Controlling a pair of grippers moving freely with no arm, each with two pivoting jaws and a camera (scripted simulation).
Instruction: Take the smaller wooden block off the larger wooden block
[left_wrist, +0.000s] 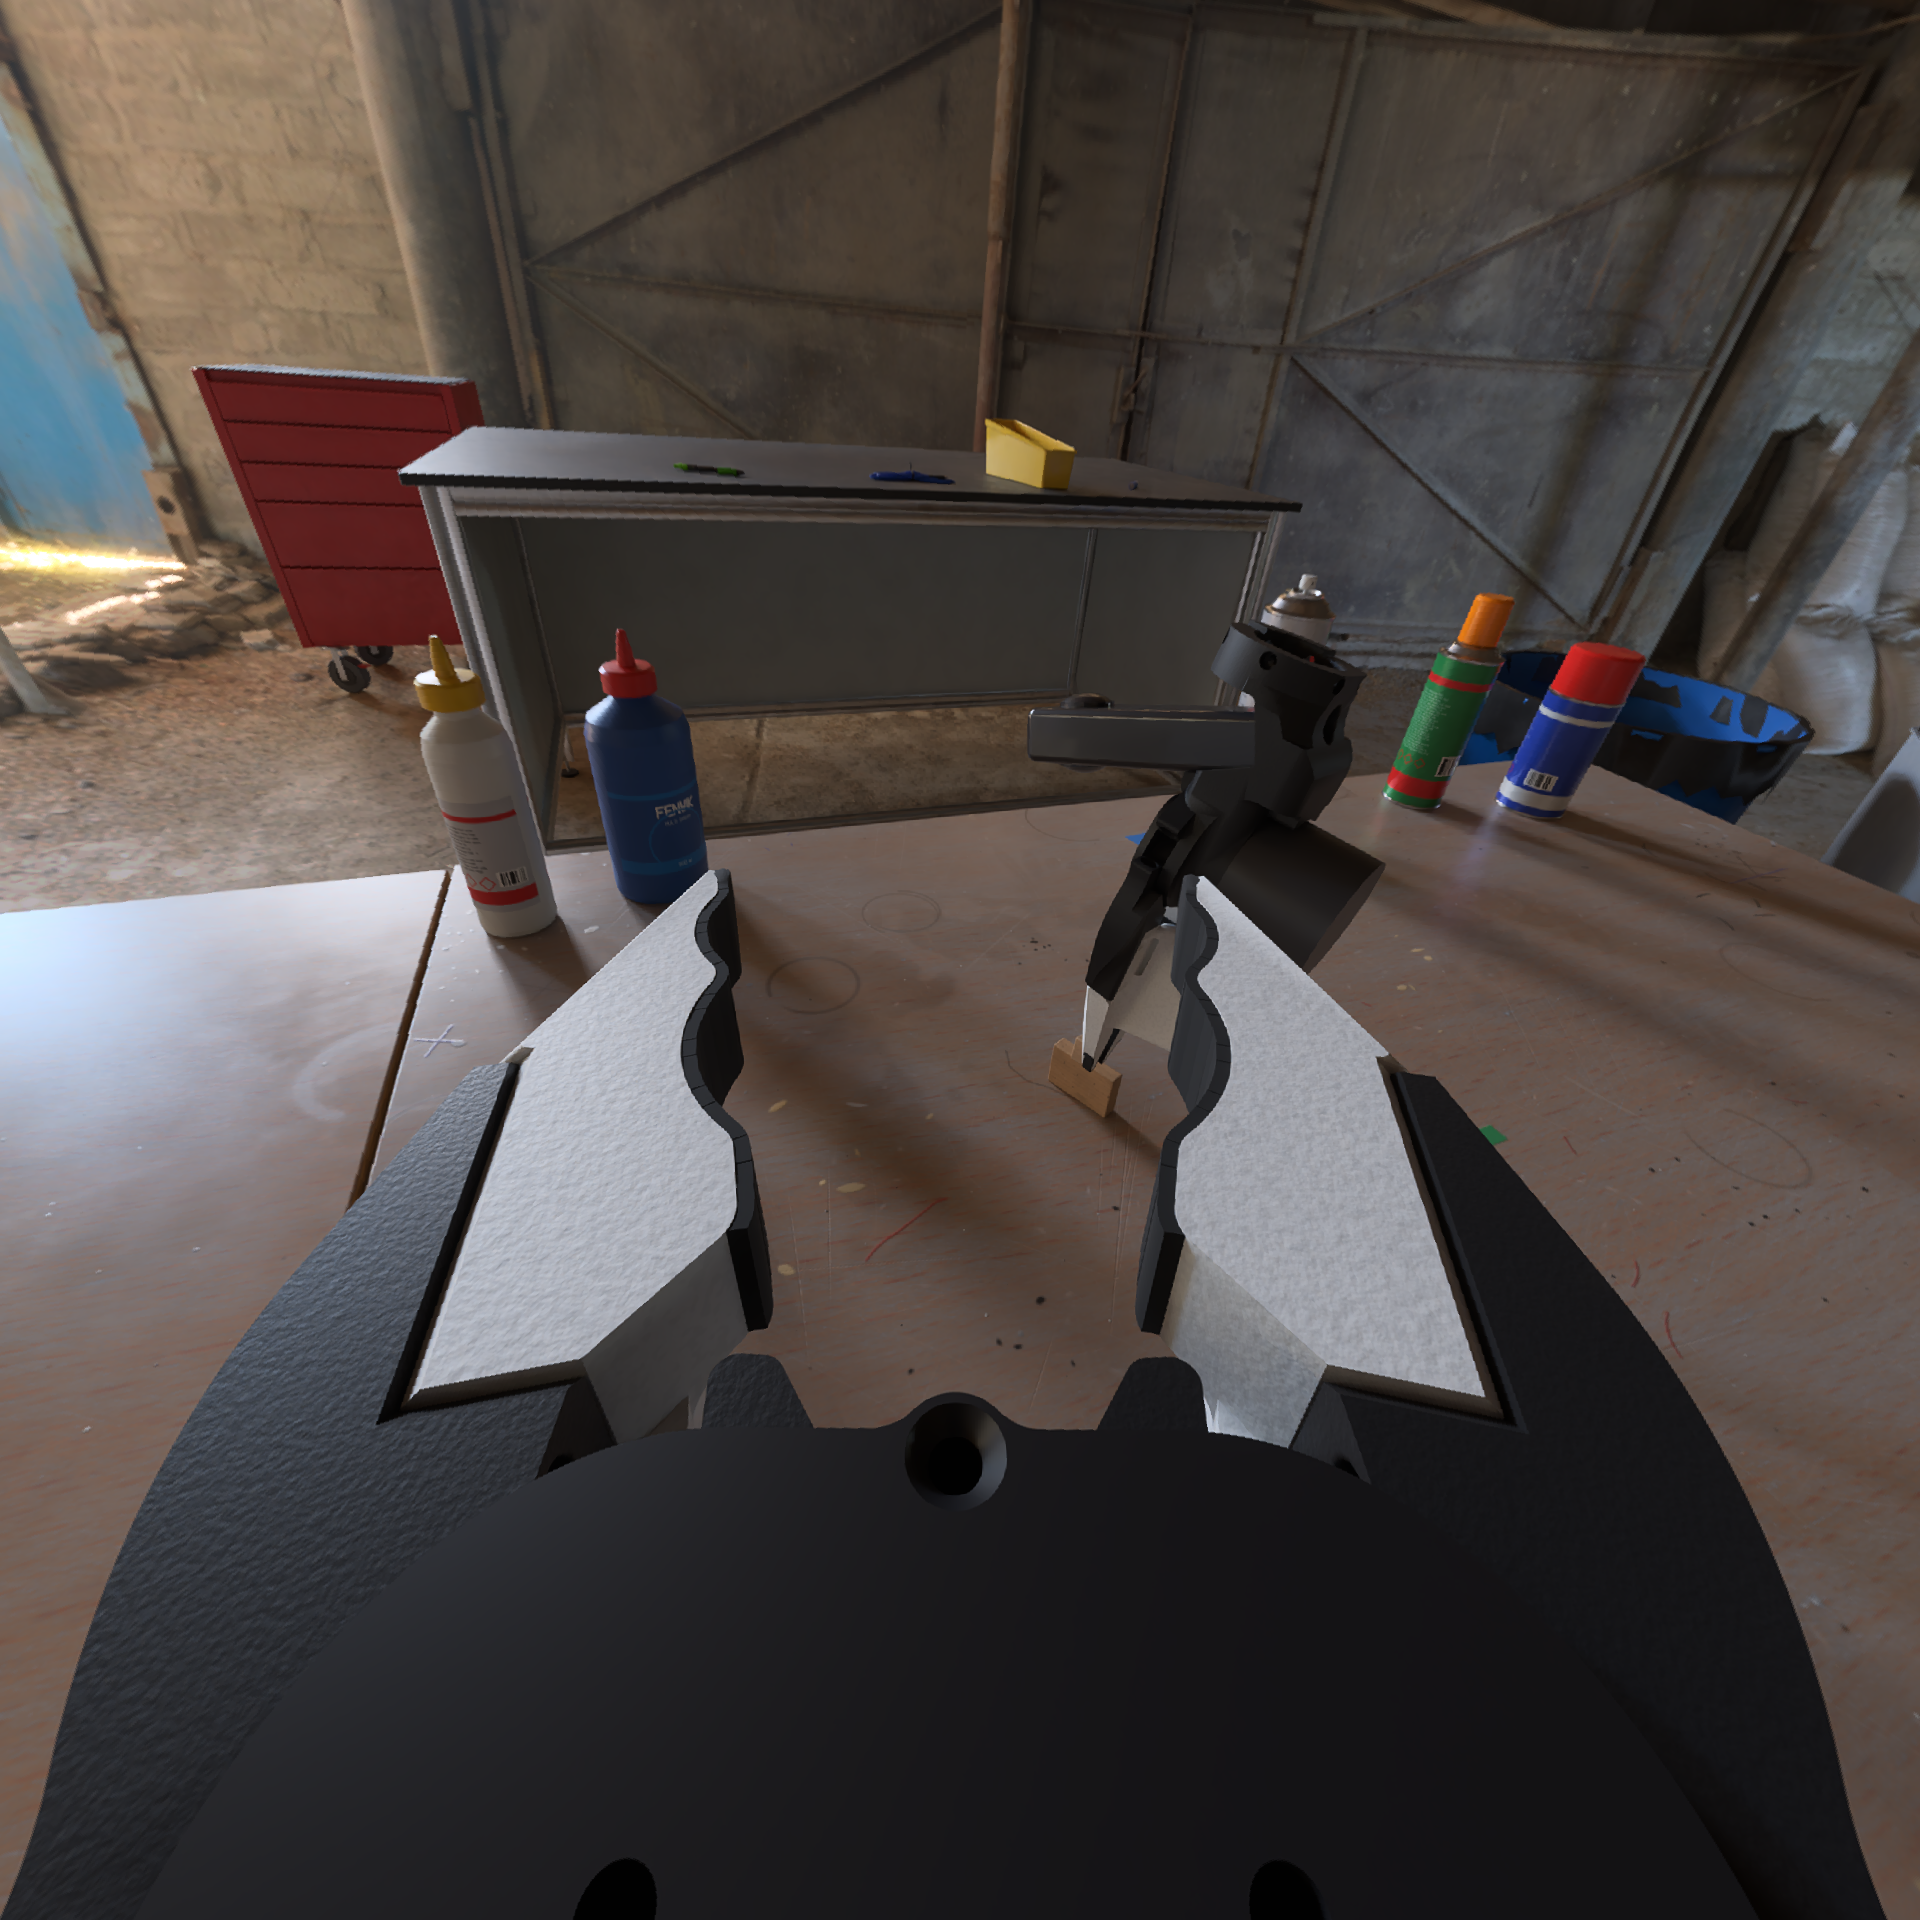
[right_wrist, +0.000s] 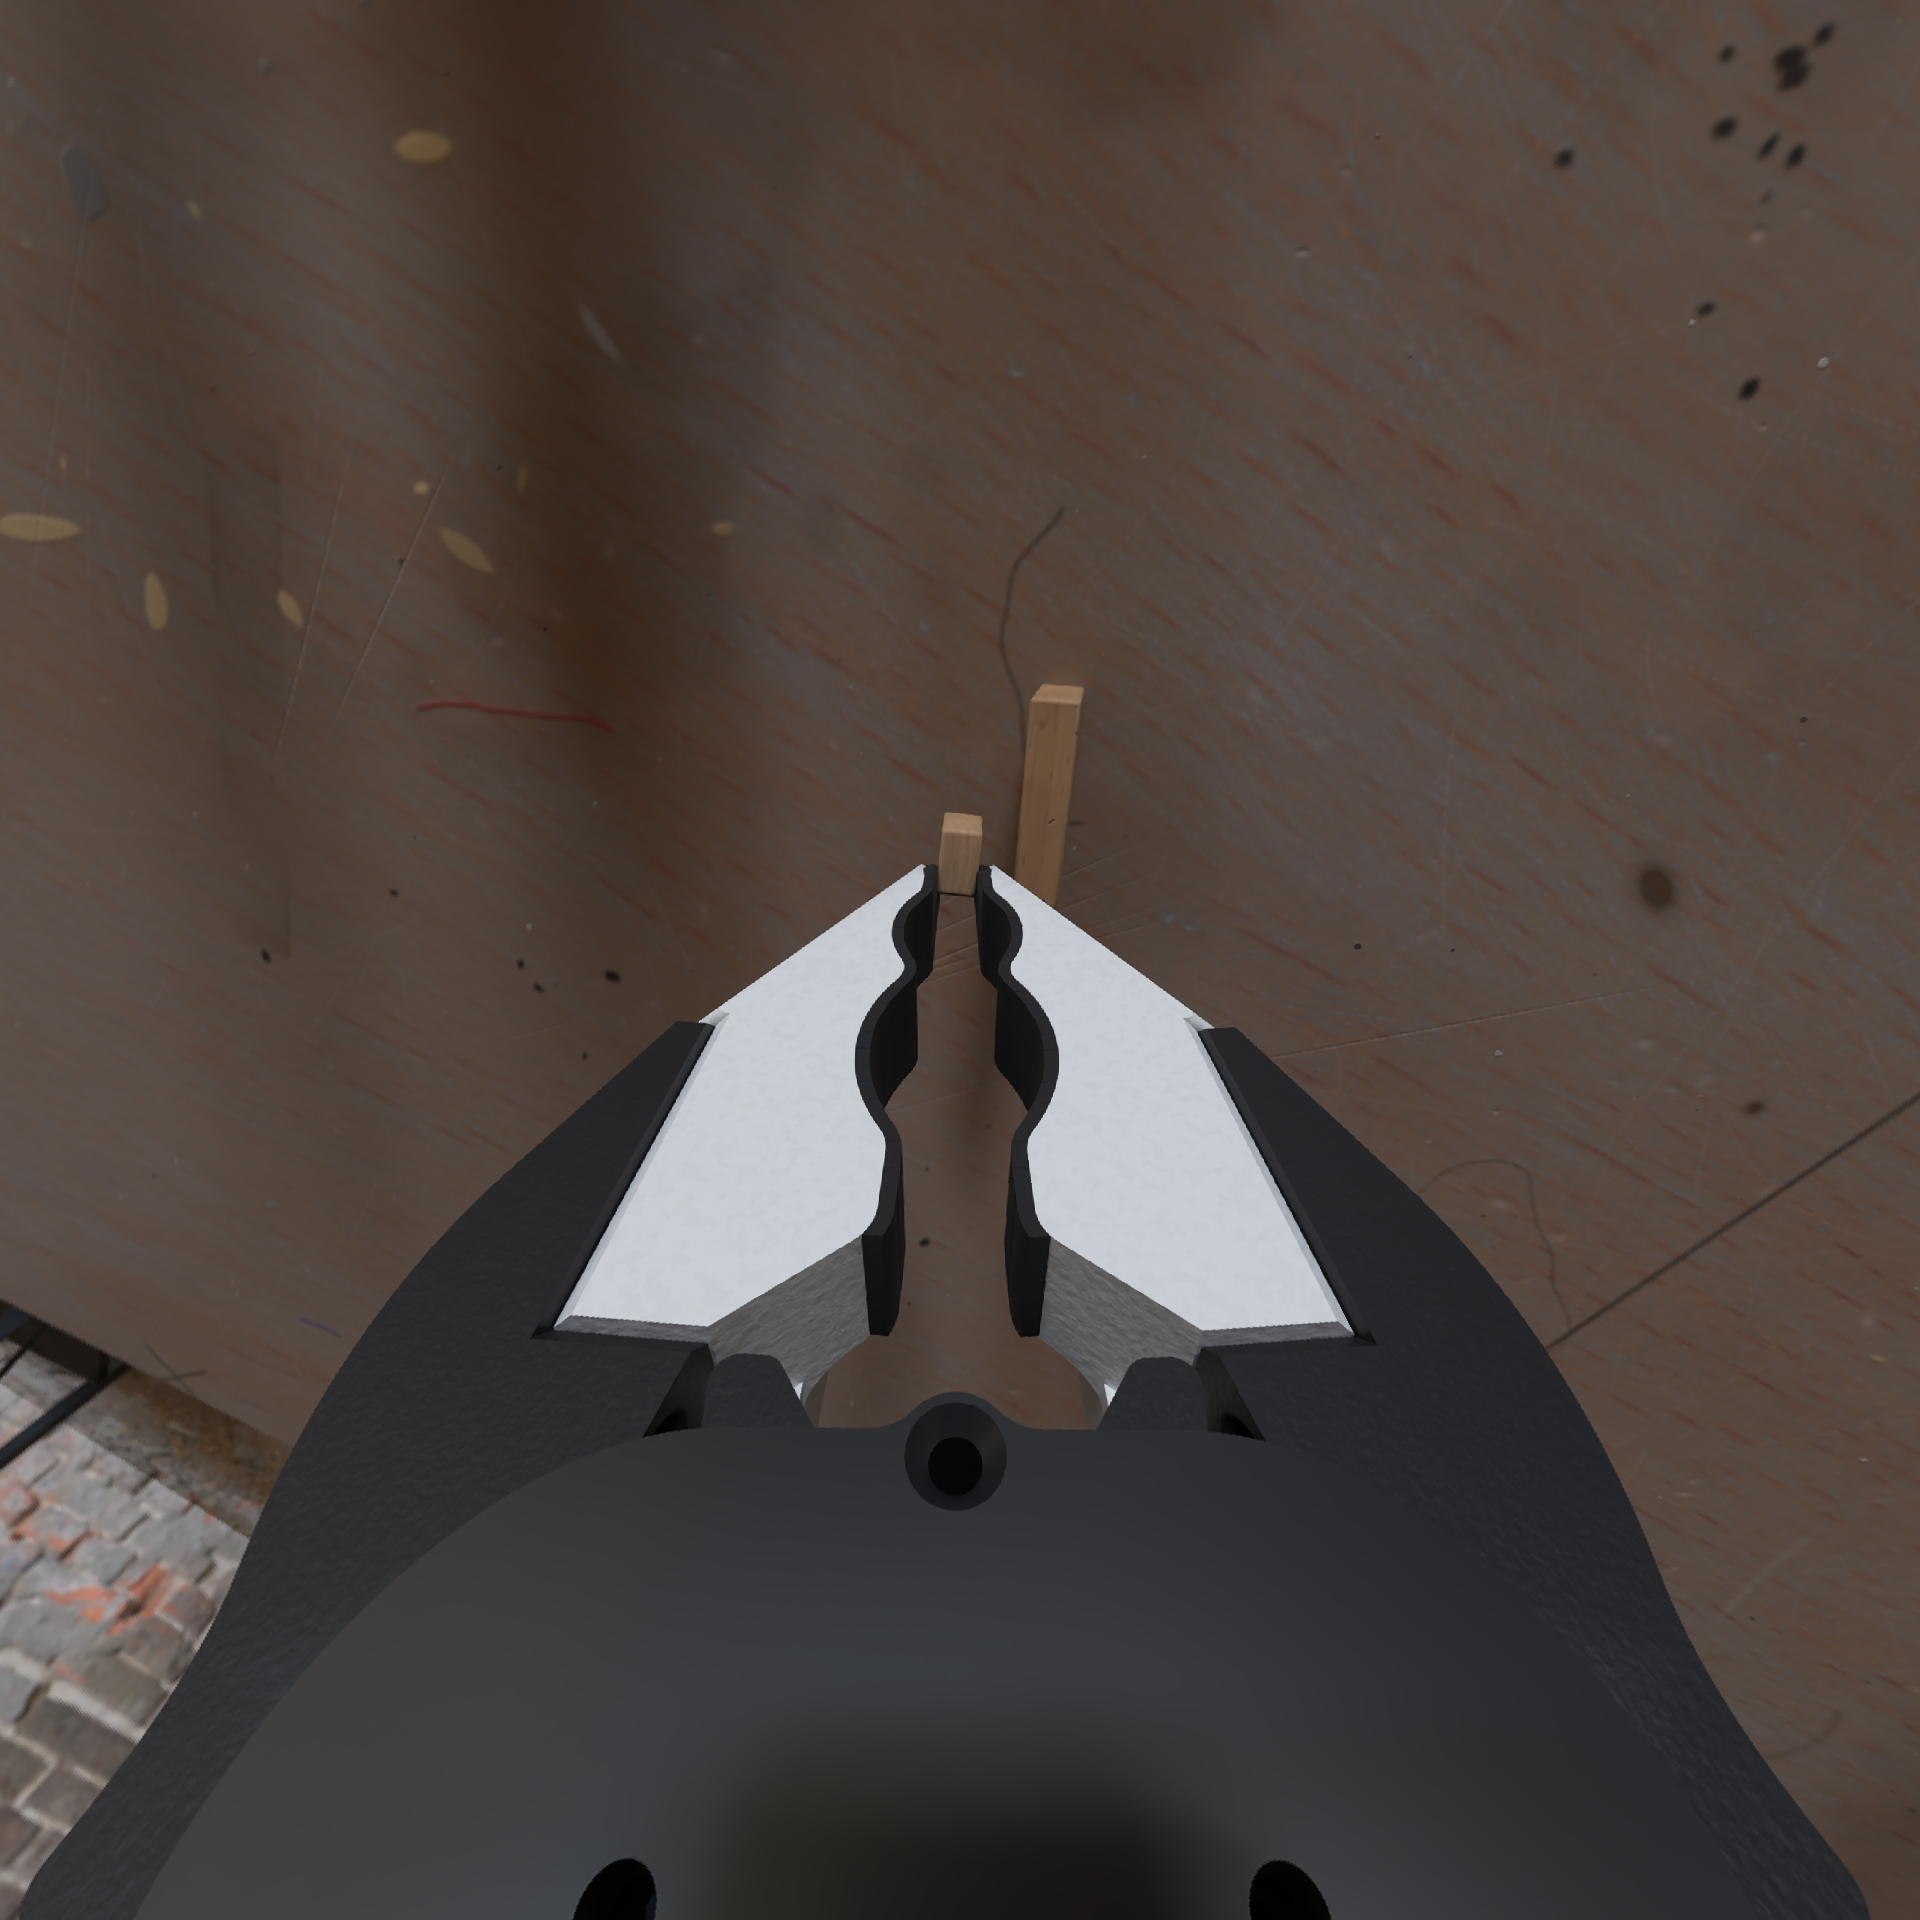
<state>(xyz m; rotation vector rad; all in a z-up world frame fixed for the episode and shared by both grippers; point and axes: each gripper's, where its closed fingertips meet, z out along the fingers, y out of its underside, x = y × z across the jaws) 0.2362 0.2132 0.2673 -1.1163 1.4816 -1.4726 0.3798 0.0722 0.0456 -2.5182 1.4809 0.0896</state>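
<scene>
While the left gripper (left_wrist: 951, 997) fills the lower half of the left wrist view with jaws spread wide and nothing between them, it hangs back above the table (left_wrist: 208, 1195), likely just clear of the work. Right of centre in that view the right gripper (left_wrist: 1093, 1058) points steeply down at the blocks (left_wrist: 1084, 1086), fingertips at their top; which block is which cannot be told from here. Glue bottles (left_wrist: 639, 769) stand at centre left and spray cans (left_wrist: 1444, 707) at upper right, all well apart from the blocks. Right wrist view, looking down: jaws narrowed onto the small block (right_wrist: 960, 852) at frame centre, pinching its near end at the very tips. Large block (right_wrist: 1047, 790) lies just right of it on the table (right_wrist: 1455, 416), seemingly no longer beneath it. Judgement: tip grip keeps fingers off the large block; separation looks mostly done, release remaining.
</scene>
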